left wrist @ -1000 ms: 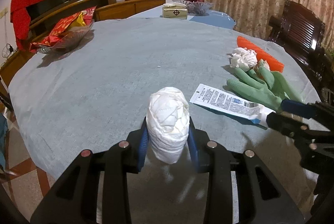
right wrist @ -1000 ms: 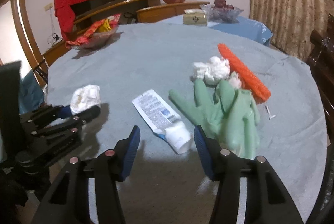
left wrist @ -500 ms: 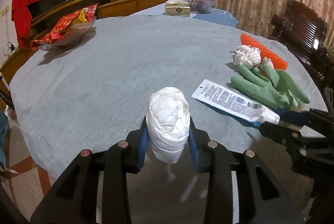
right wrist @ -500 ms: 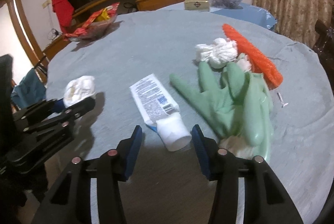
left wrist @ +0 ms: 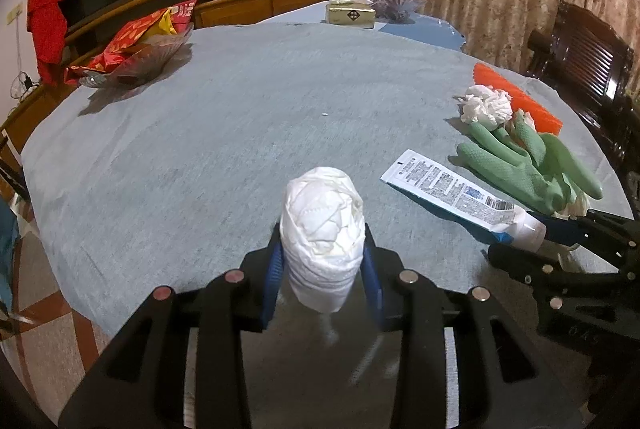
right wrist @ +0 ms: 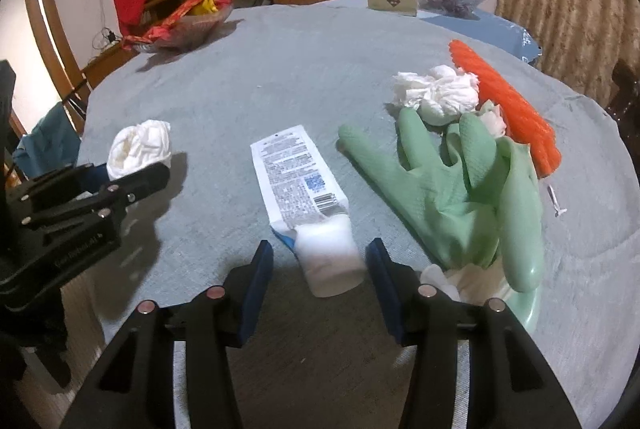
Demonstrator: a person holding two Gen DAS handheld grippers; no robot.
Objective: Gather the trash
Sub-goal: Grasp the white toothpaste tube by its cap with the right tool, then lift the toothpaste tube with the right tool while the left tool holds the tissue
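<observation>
**A:** What has changed at your right fingers?

**B:** Your right gripper (right wrist: 318,275) has moved in. Its blue pads (right wrist: 256,289) now stand wide on either side of the white cap of the tube (right wrist: 298,173), not yet touching it. A second ago the cap lay ahead of the tips; now it sits between them, so the tube looks ready for a squeeze.

**A:** And the left?

**B:** No change there: your left gripper (left wrist: 322,271) stays clamped on the tissue wad (left wrist: 322,229), held just above the table (left wrist: 208,133).

**A:** How are my hands set?

**B:** Your right is low, tilted down toward the near edge, with the green glove (right wrist: 452,185) just beside its right finger. Your left hovers level, well apart from the loose tissue (right wrist: 438,91) and the orange strip (right wrist: 506,101) farther back.
</observation>
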